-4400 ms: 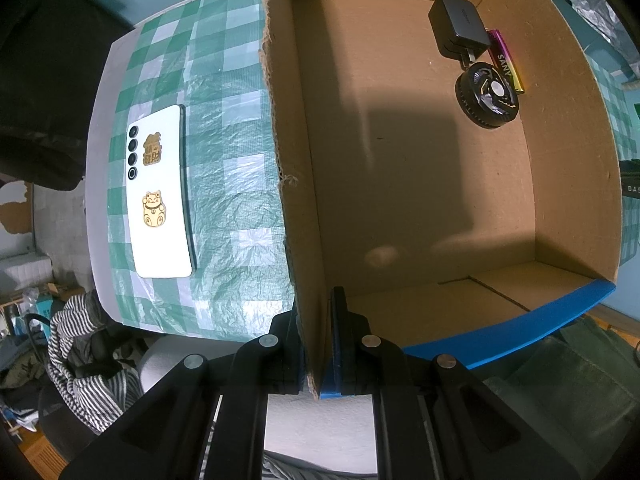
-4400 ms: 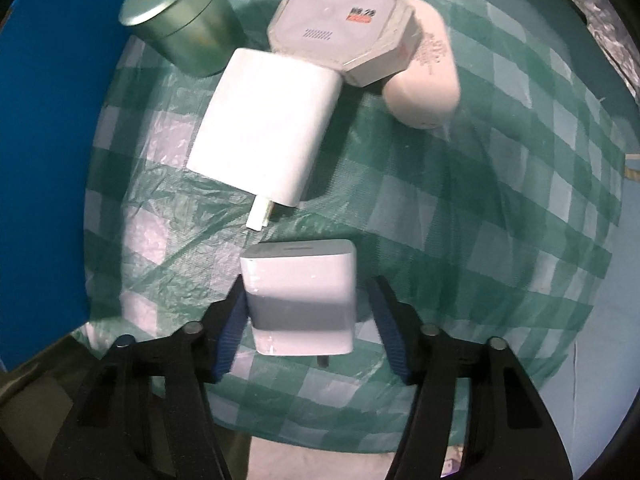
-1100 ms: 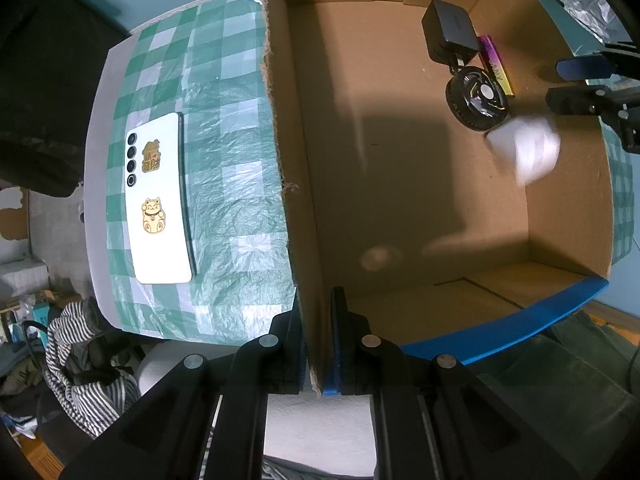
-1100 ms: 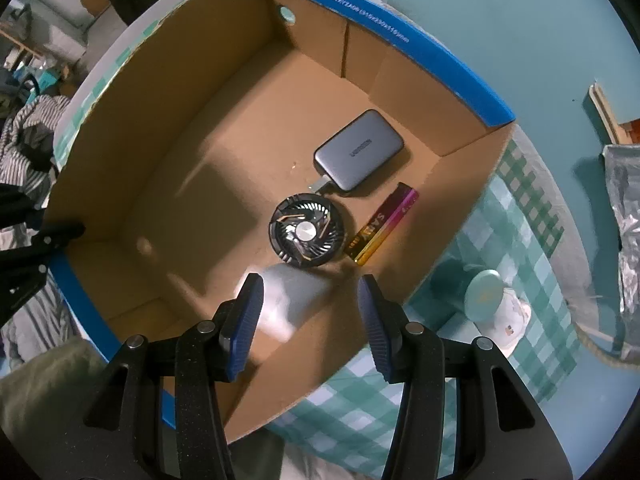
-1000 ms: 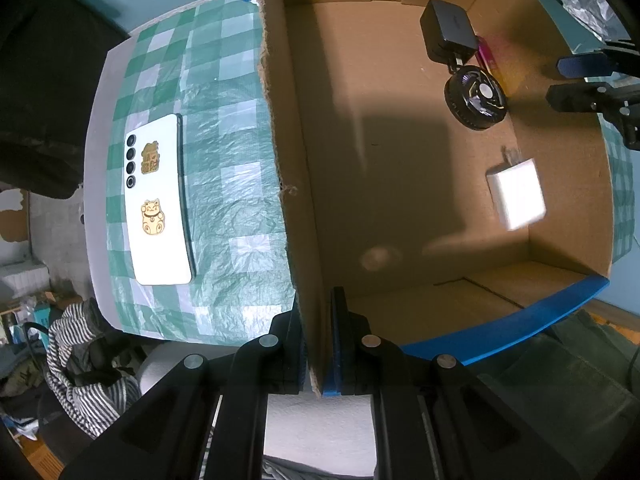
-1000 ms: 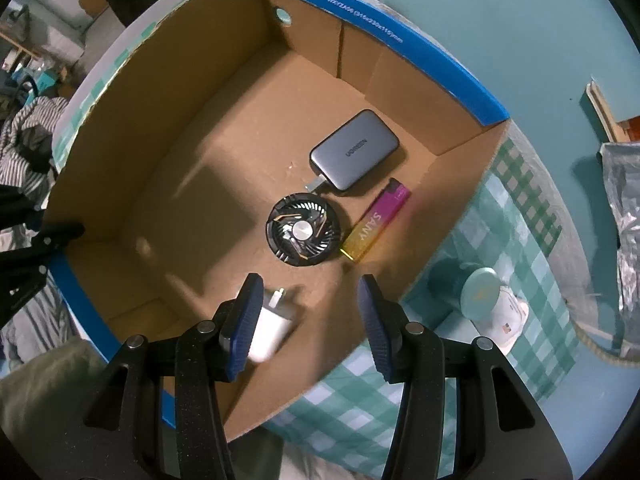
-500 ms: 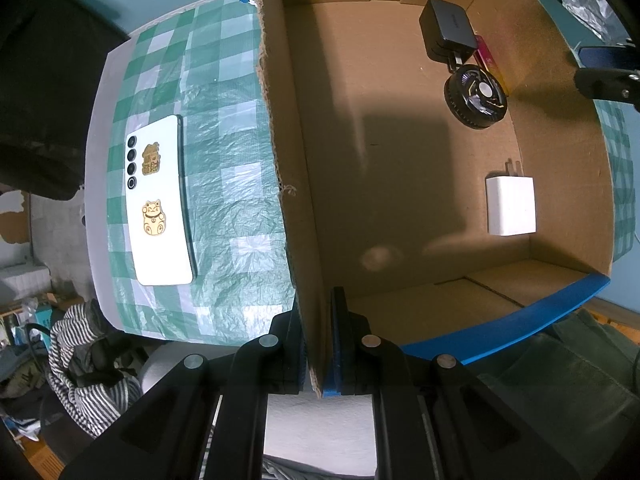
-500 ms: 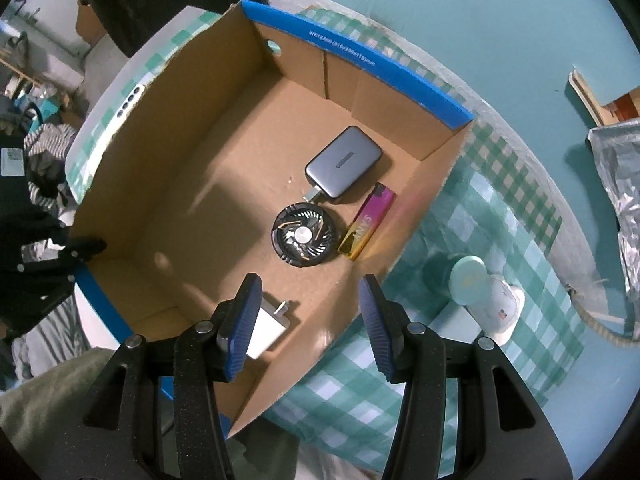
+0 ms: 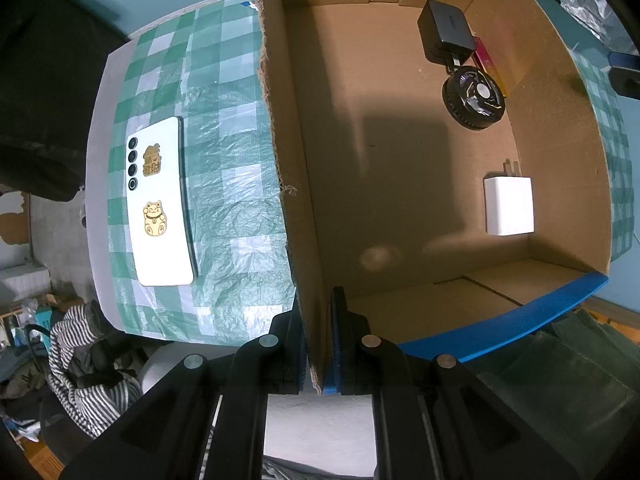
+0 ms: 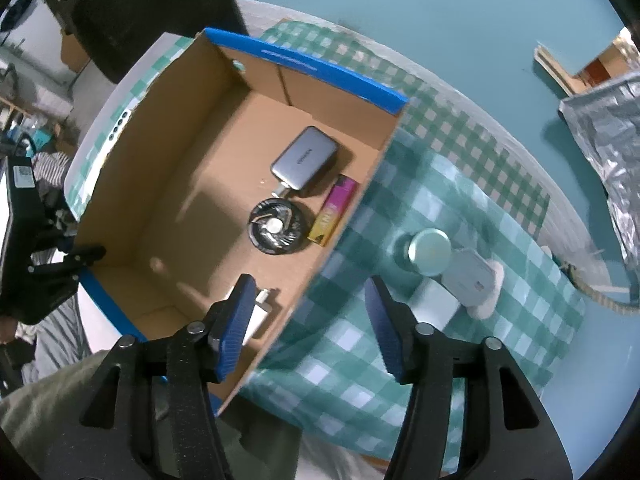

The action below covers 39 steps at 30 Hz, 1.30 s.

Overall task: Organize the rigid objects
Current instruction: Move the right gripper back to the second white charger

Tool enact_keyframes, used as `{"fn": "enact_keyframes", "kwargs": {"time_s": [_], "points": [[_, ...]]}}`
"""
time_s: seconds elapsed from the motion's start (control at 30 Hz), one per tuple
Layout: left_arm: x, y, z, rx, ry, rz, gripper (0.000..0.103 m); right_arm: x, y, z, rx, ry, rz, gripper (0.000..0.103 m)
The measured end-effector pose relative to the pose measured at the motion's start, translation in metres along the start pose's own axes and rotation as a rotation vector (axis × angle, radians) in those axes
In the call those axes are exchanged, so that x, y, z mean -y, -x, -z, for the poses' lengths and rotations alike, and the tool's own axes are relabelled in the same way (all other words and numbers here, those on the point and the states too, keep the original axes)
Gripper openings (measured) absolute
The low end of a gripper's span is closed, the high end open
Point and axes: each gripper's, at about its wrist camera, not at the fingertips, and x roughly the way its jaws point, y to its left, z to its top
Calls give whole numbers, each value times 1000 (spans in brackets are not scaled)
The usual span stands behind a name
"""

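— Cardboard first: what has hold of the cardboard box (image 9: 420, 200), nearest the left wrist camera?

— The left gripper (image 9: 318, 340) is clamped tight on the box's near side wall, one pad inside, one outside, pointing straight down.

— And the other one?

— The right gripper (image 10: 308, 320) hangs above the box's right-hand wall, over the edge where the box meets the cloth. Its jaws are opening and nothing is between them.

— What lies inside the box?

— A white charger (image 9: 509, 206) lies flat on the box floor near the right wall, prongs pointing to the far end. Farther in sits a round black fan (image 9: 474, 98), and just beyond it, touching or nearly so, a dark grey power bank (image 9: 446, 30). A pink and yellow lighter (image 10: 333, 210) lies against the right wall beside the fan.

— And outside the box?

— A green and white checked tablecloth (image 9: 224, 184) covers the table. Left of the box, well apart from it, a white phone (image 9: 160, 200) lies face down with gold cat stickers on its back. Right of the box stand a green tin (image 10: 430, 252), a white octagonal case (image 10: 472, 282) and another white block, blurred.

— The room beyond the box?

— Teal floor (image 10: 400, 8), a striped garment (image 9: 92, 380) heaped off the table's near left corner, and crinkled silver foil (image 10: 608, 140) at the far right.
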Motion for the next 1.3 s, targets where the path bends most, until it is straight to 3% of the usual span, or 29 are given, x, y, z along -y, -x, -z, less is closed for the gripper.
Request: {"fn": "enact_keyframes", "kwargs": {"time_s": [0.43, 0.53, 0.73, 1.3], "points": [[-3, 0, 3, 0, 1, 4, 9, 62, -6, 36, -33, -175, 11, 63], [-3, 0, 3, 1, -1, 3, 9, 82, -15, 43, -45, -235, 36, 68], [-2, -2, 4, 1, -5, 1, 9, 120, -50, 54, -102, -374, 45, 69], [-1, -1, 4, -1, 0, 3, 9, 154, -111, 47, -125, -557, 64, 69]]}}
